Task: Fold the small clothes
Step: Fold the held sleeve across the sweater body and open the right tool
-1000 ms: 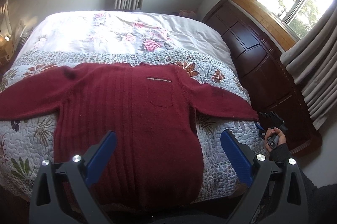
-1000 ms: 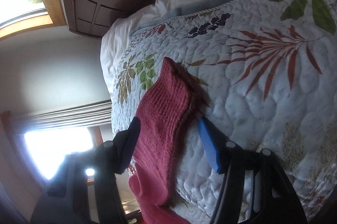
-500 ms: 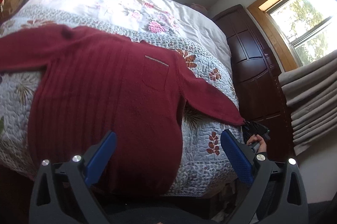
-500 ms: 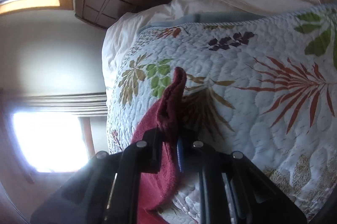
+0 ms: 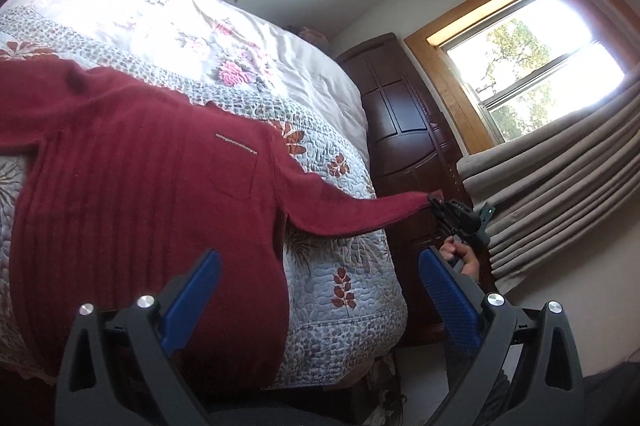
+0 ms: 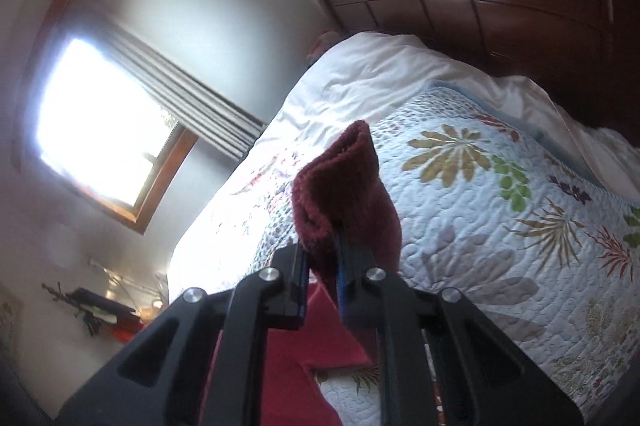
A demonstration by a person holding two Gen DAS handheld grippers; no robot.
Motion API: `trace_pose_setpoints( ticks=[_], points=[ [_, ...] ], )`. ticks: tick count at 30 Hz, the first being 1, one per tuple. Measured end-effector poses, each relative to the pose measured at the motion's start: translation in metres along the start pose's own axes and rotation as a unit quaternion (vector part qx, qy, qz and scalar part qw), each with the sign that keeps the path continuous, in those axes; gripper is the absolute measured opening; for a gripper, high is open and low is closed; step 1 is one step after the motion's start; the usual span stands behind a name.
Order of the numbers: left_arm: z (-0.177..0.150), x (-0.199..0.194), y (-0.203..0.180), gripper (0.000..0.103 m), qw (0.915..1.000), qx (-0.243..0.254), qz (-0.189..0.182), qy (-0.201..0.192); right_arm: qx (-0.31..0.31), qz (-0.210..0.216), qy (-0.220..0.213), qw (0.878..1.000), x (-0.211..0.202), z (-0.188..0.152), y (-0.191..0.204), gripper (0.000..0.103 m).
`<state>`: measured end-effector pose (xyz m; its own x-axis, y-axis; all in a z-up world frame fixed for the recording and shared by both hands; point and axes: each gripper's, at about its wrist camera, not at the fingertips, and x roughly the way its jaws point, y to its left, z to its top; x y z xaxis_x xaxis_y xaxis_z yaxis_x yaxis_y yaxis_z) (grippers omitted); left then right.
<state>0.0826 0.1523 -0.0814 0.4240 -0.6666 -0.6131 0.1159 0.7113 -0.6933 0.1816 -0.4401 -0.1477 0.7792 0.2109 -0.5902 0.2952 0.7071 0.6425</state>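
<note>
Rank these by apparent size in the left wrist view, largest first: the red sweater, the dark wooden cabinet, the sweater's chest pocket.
1. red sweater
2. dark wooden cabinet, though it stands farther away and is partly hidden
3. chest pocket

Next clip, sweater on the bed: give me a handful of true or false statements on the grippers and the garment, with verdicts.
1. The right gripper is shut on the sweater's sleeve cuff. True.
2. The left gripper grips the sweater's hem. False: it is open and holds nothing.
3. The red sweater lies pocket side up on the quilt. True.
4. The held sleeve lies flat on the quilt. False: it is lifted and stretched out past the bed's edge.
</note>
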Motion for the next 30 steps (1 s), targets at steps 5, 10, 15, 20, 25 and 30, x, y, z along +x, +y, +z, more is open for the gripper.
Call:
trace_pose_setpoints(
  ticks=[5,10,15,20,25,30],
  points=[
    [0.014,-0.004,0.035,0.099,0.9984,-0.049,-0.012,0.024,-0.096,0.017,0.022,0.995,0.016,-0.026,0.094,0.01],
    [0.022,-0.006,0.076,0.099,0.9959,-0.084,-0.012,0.031,-0.171,0.027,0.065,0.983,0.056,-0.078,0.172,0.01],
    [0.034,-0.015,0.094,0.099,0.9956,-0.084,-0.037,0.018,-0.207,0.027,0.128,0.97,0.111,-0.143,0.227,0.01],
    [0.053,-0.016,0.109,0.099,0.9946,-0.089,-0.053,-0.008,-0.234,0.02,0.186,0.954,0.165,-0.217,0.262,0.01],
    [0.075,0.01,0.125,0.099,0.994,-0.1,-0.045,-0.003,-0.253,-0.013,0.229,0.94,0.214,-0.279,0.264,0.011],
    [0.1,0.054,0.149,0.099,0.9865,-0.146,-0.064,0.036,-0.263,-0.019,0.244,0.933,0.226,-0.304,0.259,0.025]
  ],
)
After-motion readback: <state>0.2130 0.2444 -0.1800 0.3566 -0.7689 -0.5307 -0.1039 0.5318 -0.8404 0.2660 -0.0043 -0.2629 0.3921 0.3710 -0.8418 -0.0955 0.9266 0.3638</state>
